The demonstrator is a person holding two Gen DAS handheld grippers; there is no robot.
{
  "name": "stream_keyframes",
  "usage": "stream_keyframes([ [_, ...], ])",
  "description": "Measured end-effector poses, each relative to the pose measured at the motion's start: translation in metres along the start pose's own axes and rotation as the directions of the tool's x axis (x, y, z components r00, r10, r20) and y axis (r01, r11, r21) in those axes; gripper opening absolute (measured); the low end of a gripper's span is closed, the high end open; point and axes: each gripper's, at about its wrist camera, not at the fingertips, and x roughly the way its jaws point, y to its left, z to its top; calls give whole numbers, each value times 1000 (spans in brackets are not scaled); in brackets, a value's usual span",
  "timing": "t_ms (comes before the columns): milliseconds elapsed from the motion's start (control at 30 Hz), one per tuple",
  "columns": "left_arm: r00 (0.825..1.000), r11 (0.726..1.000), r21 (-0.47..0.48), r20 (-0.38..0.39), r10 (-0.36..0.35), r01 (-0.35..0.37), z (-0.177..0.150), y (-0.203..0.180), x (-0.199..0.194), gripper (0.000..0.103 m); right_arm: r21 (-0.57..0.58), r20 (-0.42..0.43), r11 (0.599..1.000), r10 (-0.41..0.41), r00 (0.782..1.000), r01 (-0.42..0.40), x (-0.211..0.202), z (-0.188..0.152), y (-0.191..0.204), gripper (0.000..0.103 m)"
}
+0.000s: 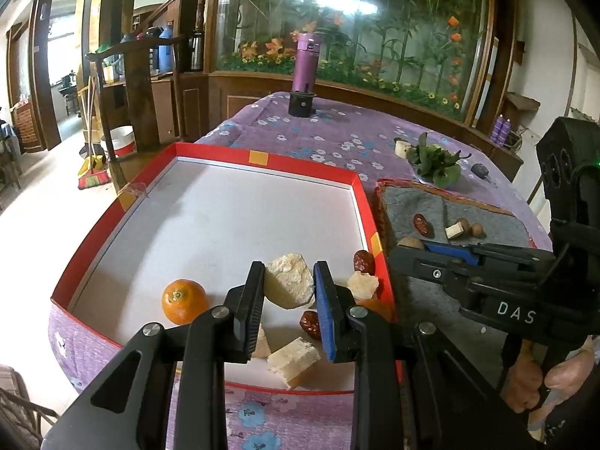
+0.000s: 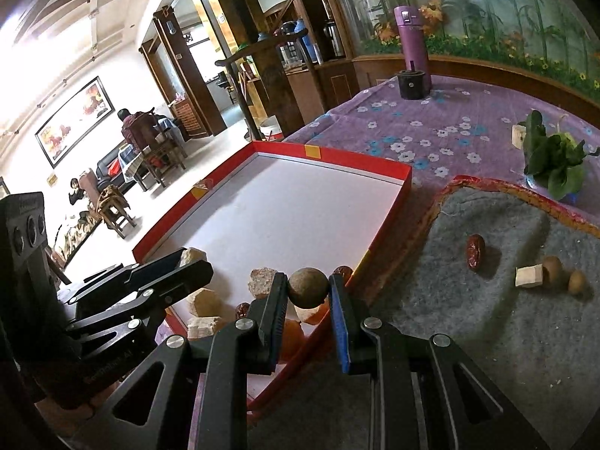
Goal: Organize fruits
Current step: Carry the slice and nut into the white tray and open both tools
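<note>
My left gripper (image 1: 288, 281) is shut on a pale, rough fruit chunk (image 1: 288, 279), held above the near end of the red-rimmed white tray (image 1: 262, 161). In the tray lie an orange (image 1: 183, 302), more pale chunks (image 1: 294, 362) and red dates (image 1: 310, 323). My right gripper (image 2: 308, 288) is shut on a small round brown fruit (image 2: 308, 287) over the tray's right rim. On the grey felt mat (image 2: 506, 318) rest a red date (image 2: 474, 250), a pale cube (image 2: 528, 275) and two small brown fruits (image 2: 553, 268). The right gripper (image 1: 420, 247) shows in the left wrist view, the left gripper (image 2: 187, 257) in the right wrist view.
A purple flask (image 1: 306, 62) stands in a black holder (image 1: 302, 103) at the far end of the flowered purple tablecloth (image 1: 337, 138). Leafy greens (image 1: 435, 161) and a pale block (image 1: 401, 148) sit beyond the mat. A person's hand (image 1: 540, 378) holds the right gripper's handle.
</note>
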Motion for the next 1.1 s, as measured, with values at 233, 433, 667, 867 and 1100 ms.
stream_keyframes([
  [233,999,999,10,6,39,-39,2,2,1,24,1,-12,1000,1,1000,-1,4,2,0,22],
  [433,994,994,32,19,105,-105,6,3,6,24,9,-34,1000,9,999,-8,16,5,3,22],
  [667,987,986,47,26,158,-159,9,7,10,24,13,-39,1000,19,999,-18,25,7,6,22],
  [867,980,978,63,35,198,-200,14,8,14,24,15,-46,1000,28,999,-27,32,9,6,22],
  [1100,969,966,78,35,243,-245,19,10,25,24,19,-62,999,39,997,-38,42,11,4,22],
])
